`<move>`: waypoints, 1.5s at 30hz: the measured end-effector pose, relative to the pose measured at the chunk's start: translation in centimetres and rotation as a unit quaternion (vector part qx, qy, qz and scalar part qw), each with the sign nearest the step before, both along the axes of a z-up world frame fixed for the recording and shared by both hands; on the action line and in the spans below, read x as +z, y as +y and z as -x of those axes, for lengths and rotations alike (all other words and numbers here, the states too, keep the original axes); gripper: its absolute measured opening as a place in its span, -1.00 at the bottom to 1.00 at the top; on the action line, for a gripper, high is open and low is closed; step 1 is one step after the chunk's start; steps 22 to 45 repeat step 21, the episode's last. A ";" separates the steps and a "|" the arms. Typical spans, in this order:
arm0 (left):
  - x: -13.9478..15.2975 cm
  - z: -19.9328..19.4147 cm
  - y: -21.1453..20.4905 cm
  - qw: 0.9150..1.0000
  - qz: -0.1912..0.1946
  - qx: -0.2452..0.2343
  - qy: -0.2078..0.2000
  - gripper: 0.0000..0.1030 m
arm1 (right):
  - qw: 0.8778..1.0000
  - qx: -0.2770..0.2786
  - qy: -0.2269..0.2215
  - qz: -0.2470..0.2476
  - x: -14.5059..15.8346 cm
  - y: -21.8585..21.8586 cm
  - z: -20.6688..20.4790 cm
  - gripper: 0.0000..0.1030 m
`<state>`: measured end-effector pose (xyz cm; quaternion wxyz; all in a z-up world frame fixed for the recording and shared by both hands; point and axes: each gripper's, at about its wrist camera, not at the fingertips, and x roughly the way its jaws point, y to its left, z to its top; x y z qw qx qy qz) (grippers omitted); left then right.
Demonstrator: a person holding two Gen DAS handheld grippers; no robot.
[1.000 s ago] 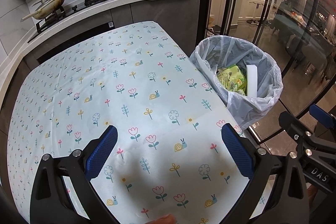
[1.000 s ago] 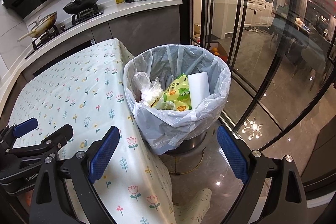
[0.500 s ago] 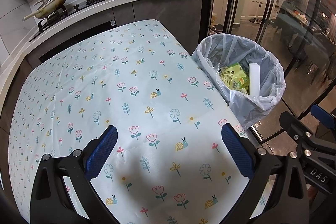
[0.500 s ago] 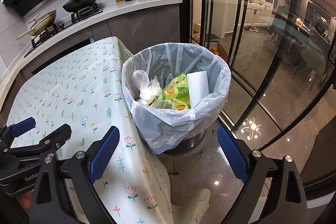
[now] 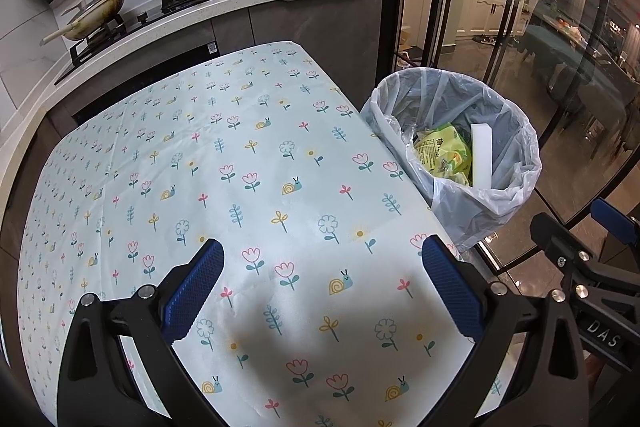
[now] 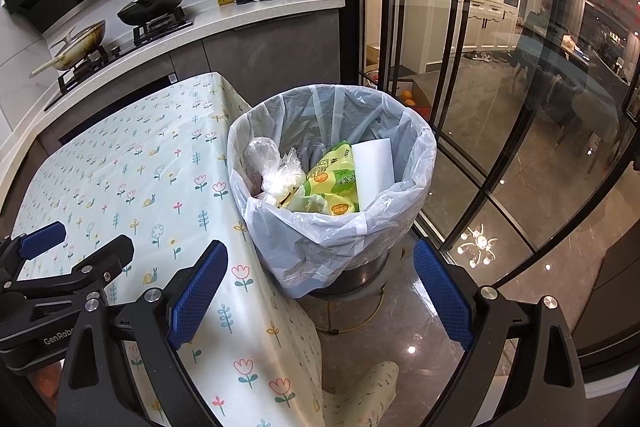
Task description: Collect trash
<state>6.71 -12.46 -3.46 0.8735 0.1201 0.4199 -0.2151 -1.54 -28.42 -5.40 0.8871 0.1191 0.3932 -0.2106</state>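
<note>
Left tongs (image 5: 322, 291) spread over the flower-print counter (image 5: 248, 155); right tongs (image 6: 320, 293) spread before the plastic-lined round bin (image 6: 416, 183) touching its edge, contents partly hidden.

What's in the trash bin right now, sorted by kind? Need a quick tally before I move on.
Green snack wrapper: 1
White foam block: 1
Clear crumpled plastic bag: 1
Total: 3 visible pieces in the lined trash bin; anything underneath is hidden.
</note>
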 end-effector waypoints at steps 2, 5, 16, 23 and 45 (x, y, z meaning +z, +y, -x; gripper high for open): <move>0.0 0.0 0.0 1.000 0.000 0.000 0.000 0.84 | 1.000 0.000 -0.001 0.000 0.0 0.0 0.0 0.75; 0.0 0.0 0.0 1.000 0.000 0.000 0.000 0.84 | 1.000 0.000 -0.001 0.000 0.0 0.0 0.0 0.75; 0.7 -0.4 -0.2 1.000 0.004 0.001 -0.007 0.84 | 1.000 -0.002 -0.002 0.002 0.6 -0.5 -0.3 0.75; 0.9 -0.2 -0.5 1.000 0.004 -0.008 -0.011 0.84 | 1.000 -0.003 -0.003 0.004 0.8 -0.6 -0.3 0.75; 0.9 -0.2 -0.5 1.000 0.004 -0.008 -0.011 0.84 | 1.000 -0.003 -0.003 0.004 0.8 -0.6 -0.3 0.75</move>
